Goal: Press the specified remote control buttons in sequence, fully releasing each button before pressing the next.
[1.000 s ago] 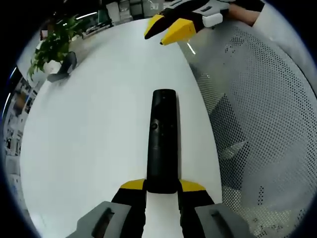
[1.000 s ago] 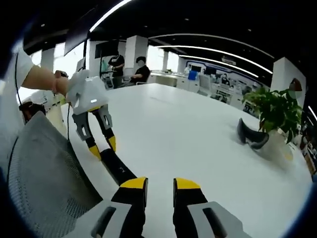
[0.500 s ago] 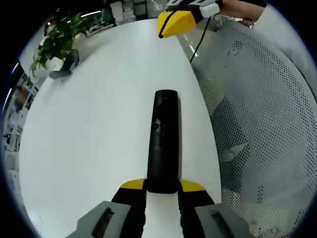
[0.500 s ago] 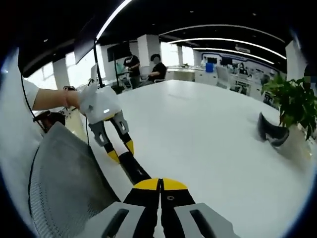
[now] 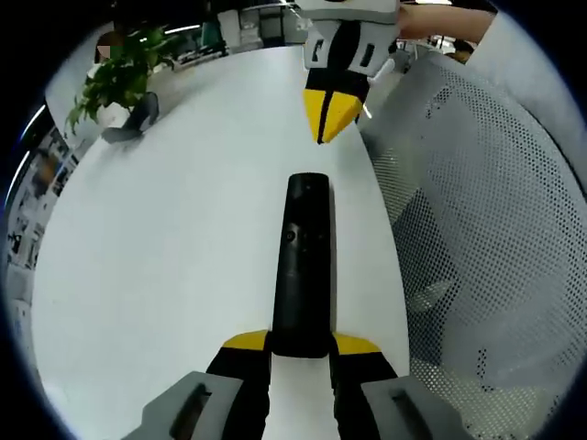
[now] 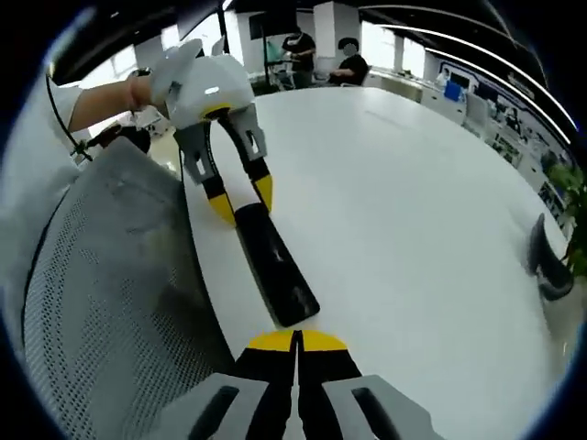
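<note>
Presently, the left gripper (image 5: 301, 345) has its two yellow-tipped jaws closed on the near end of the remote (image 5: 303, 261), one jaw on each long side. In the right gripper view the same left gripper (image 6: 240, 199) comes in from the far left and grips the remote (image 6: 275, 275) at its far end.

The right gripper (image 6: 296, 341) has its jaws pressed together with no gap between the yellow tips, and nothing between them. In the left gripper view the right gripper (image 5: 332, 117) points its closed tips down toward the far end of the remote, near it but apart from it.

The remote is a long, slim, glossy black bar with rounded ends. A round button shows on its upper face, toward the far end; other markings are too small to read. It lies over a white table (image 5: 174, 238), close to the table's right edge.

Right of the table stands a grey mesh chair back (image 5: 477, 229). At the far left of the table are a potted plant (image 5: 115, 73) and a dark curved object (image 5: 133, 124).
</note>
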A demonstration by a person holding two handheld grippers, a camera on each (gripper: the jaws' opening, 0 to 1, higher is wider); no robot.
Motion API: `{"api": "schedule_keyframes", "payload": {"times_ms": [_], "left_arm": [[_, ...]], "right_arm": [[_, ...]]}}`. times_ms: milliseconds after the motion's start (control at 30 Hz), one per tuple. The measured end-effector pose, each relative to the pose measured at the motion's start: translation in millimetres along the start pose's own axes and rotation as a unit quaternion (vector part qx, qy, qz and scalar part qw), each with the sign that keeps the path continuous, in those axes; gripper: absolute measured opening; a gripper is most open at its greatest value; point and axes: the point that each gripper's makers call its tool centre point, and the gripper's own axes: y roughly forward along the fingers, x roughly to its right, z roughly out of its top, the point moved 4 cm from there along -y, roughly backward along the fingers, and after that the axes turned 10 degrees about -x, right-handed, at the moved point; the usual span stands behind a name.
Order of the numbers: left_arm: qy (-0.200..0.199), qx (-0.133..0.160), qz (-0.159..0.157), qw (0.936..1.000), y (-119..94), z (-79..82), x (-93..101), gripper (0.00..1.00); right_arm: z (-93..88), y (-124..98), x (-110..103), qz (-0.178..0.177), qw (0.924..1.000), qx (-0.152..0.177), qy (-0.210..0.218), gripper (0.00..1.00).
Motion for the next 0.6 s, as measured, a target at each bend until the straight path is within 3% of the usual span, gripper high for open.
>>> {"api": "schedule_keyframes", "payload": {"times_ms": [233,367,600], "left_arm": [[-0.002,-0.003,0.001,1.0000,0.0,0.3,0.4,0.24],[-0.002,-0.007,0.002,1.0000,0.0,0.5,0.5,0.24],[0.002,-0.006,0.000,1.0000,-0.2,0.7,0.4,0.24]], "right_arm": [[13.6,15.2,1.4,-0.001,0.9997,-0.015,-0.018,0.00],[9.9,23.4,0.9,-0.005,0.9983,-0.039,-0.043,0.00],[12.4,21.8,1.8,-0.005,0.9972,-0.067,-0.031,0.00]]}}
